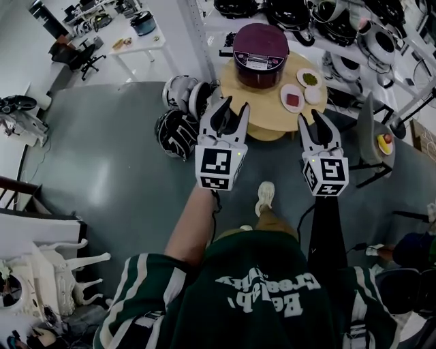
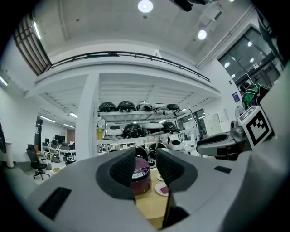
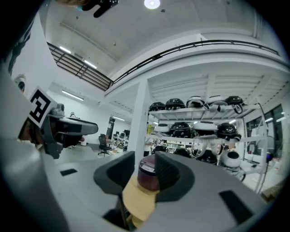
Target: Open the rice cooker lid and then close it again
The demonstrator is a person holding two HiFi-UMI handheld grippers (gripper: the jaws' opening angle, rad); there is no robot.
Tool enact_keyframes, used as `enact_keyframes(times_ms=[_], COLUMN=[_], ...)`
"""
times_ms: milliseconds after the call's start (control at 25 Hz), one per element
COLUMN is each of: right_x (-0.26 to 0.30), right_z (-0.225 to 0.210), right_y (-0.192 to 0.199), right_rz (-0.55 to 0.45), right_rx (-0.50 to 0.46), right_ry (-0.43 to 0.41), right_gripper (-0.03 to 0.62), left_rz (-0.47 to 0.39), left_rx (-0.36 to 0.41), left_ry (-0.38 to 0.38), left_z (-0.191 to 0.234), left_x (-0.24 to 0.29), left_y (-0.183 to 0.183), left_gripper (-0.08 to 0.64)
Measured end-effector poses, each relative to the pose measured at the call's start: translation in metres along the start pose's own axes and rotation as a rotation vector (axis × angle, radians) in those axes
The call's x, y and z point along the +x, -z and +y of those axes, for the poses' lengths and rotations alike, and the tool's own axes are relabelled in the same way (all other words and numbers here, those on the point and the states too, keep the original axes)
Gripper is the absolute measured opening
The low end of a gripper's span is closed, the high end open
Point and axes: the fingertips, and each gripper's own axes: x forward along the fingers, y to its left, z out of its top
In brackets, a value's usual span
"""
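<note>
The maroon rice cooker, lid down, stands on a round wooden table ahead of me. It shows small and far between the jaws in the left gripper view and the right gripper view. My left gripper and right gripper are held level side by side, short of the table's near edge. Each is open with a gap between its fingers and nothing in it. In its own view the left gripper frames the cooker; so does the right gripper.
Small plates of food sit on the table right of the cooker. Several dark and white appliances lie on the floor left of the table. Shelves of cookers stand behind, a chair at right. My shoe is on the grey floor.
</note>
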Motion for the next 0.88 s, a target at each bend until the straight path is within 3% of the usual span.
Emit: enact_keyframes(times_ms=[400,880], right_x=[0.108,0.244], right_z=[-0.048,-0.097], right_y=[0.011,0.019], right_rz=[-0.024,-0.013], right_rx=[0.009,0.009], right_ry=[-0.05,-0.188], right_gripper=[0.149,0.161], left_rz=[0.005,0.016], left_rx=[0.006,0.017], left_ry=[-0.032,-0.062], left_z=[0.033,0.064], left_x=[0.099,0.222], left_y=[0.021,0.034], left_gripper=[0.129,0.129])
